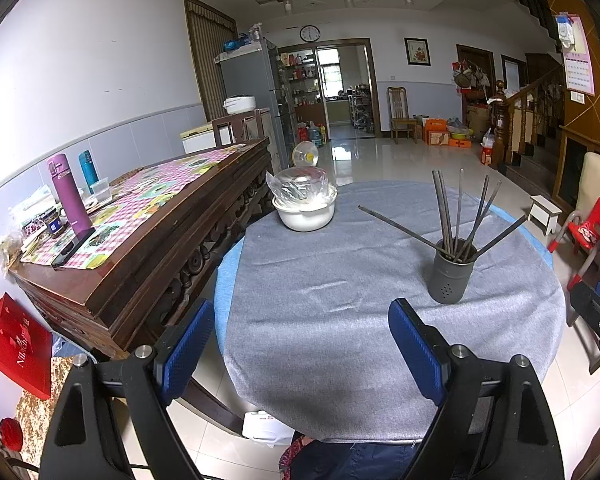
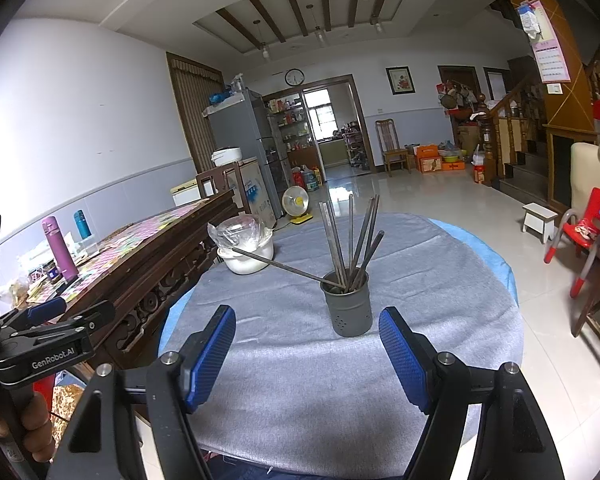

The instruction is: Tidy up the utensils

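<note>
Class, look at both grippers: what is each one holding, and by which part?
Nothing is held. The left gripper and right gripper both stand open over the table, short of the chopstick holder.

Left gripper [image 1: 302,350] with blue-padded jaws spread wide and nothing between them, angled gently downward, right gripper [image 2: 307,356] likewise parted and empty, tilted slightly down, a hand [image 2: 28,428] gripping the left gripper's handle

Open left gripper [image 1: 300,344] over grey tablecloth [image 1: 320,300], chopsticks [image 1: 460,216] in dark holder [image 1: 450,276], white bowl [image 1: 306,210]
</note>
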`<action>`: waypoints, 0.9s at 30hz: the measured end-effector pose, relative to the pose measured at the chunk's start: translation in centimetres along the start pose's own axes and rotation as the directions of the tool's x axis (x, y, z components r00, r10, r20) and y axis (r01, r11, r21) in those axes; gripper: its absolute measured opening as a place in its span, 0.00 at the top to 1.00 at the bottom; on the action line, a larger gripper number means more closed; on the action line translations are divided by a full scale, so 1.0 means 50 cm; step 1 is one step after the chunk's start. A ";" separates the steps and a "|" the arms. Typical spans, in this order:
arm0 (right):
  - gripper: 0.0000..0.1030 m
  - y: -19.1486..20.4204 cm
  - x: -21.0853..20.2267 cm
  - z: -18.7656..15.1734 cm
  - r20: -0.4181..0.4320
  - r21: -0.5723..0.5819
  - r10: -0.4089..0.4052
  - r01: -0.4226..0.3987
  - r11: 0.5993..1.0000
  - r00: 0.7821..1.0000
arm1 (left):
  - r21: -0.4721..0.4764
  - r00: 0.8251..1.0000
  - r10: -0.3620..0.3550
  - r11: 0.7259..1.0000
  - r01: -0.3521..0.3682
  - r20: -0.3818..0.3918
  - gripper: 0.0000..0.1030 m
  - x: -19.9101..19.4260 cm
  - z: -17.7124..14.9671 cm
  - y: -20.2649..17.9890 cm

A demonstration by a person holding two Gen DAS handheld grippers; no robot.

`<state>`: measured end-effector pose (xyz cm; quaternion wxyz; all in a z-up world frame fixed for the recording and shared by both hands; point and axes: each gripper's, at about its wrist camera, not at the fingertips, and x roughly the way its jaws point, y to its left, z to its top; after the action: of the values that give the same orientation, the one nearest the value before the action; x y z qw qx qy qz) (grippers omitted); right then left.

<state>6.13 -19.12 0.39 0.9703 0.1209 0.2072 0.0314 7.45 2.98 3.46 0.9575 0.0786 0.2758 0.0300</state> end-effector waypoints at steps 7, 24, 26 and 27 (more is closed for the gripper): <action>0.24 0.001 -0.002 0.003 0.004 0.003 -0.003 0.003 1.000 1.000 | -0.002 1.000 0.003 1.000 -0.003 0.000 0.14 0.000 0.001 0.000; 0.24 -0.001 -0.012 0.010 0.016 0.011 -0.017 0.017 1.000 1.000 | -0.005 1.000 0.007 1.000 -0.007 0.000 0.14 -0.002 -0.001 0.003; 0.24 0.001 -0.011 0.009 0.016 0.010 -0.018 0.017 1.000 1.000 | -0.005 1.000 0.008 1.000 -0.008 0.001 0.14 -0.002 -0.001 0.003; 0.24 0.001 -0.011 0.009 0.016 0.009 -0.018 0.018 1.000 1.000 | -0.005 1.000 0.007 1.000 -0.007 0.001 0.14 -0.002 -0.001 0.003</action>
<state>5.80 -19.26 1.03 0.9717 0.1238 0.2003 0.0206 7.35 3.13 3.49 0.9577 0.0773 0.2752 0.0339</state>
